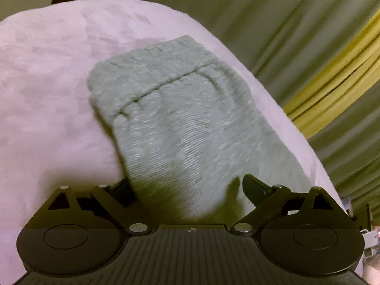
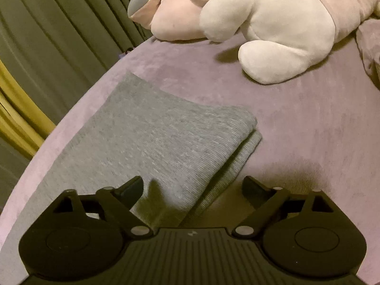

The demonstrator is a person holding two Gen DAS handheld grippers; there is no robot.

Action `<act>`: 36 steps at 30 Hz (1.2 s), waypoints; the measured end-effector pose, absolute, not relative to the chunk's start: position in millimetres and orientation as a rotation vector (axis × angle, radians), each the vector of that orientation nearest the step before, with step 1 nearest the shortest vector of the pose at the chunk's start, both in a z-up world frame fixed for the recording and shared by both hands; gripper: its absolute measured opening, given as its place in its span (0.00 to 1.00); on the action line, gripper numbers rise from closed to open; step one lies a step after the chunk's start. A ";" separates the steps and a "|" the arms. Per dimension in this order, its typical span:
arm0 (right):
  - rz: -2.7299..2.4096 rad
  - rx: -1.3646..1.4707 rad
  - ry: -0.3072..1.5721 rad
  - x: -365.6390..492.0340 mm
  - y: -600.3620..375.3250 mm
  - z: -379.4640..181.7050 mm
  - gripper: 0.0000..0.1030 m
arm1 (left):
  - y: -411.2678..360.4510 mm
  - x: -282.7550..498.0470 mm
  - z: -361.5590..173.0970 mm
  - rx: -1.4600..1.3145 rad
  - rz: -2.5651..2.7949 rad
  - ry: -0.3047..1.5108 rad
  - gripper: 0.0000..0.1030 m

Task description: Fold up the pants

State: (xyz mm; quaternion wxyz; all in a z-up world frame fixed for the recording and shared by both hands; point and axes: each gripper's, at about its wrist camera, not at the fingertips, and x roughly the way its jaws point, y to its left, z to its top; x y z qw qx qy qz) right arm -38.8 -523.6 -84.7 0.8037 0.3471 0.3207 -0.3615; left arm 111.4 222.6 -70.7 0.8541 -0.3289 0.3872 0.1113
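Note:
Grey knit pants [image 1: 180, 123] lie folded on the lilac bed cover [image 1: 47, 83], elastic waistband at the far end. My left gripper [image 1: 187, 190] is open, its jaws spread either side of the near end of the pants, just above the fabric. In the right wrist view the pants [image 2: 152, 137] show a folded corner with layered edges at right. My right gripper [image 2: 192, 187] is open over the near edge of the pants, left finger above cloth, right finger above the bed cover [image 2: 296, 130].
A large white and pink plush toy [image 2: 273, 23] lies at the far side of the bed. Olive curtains [image 2: 47, 35] with a yellow band [image 1: 332, 83] hang beyond the bed edge. A lilac pillow corner [image 2: 370, 45] sits at right.

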 end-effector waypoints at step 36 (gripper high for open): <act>-0.687 0.848 0.579 -61.3 -539.7 -92.0 0.96 | 211.5 42.3 22.0 -0.548 0.666 0.515 0.94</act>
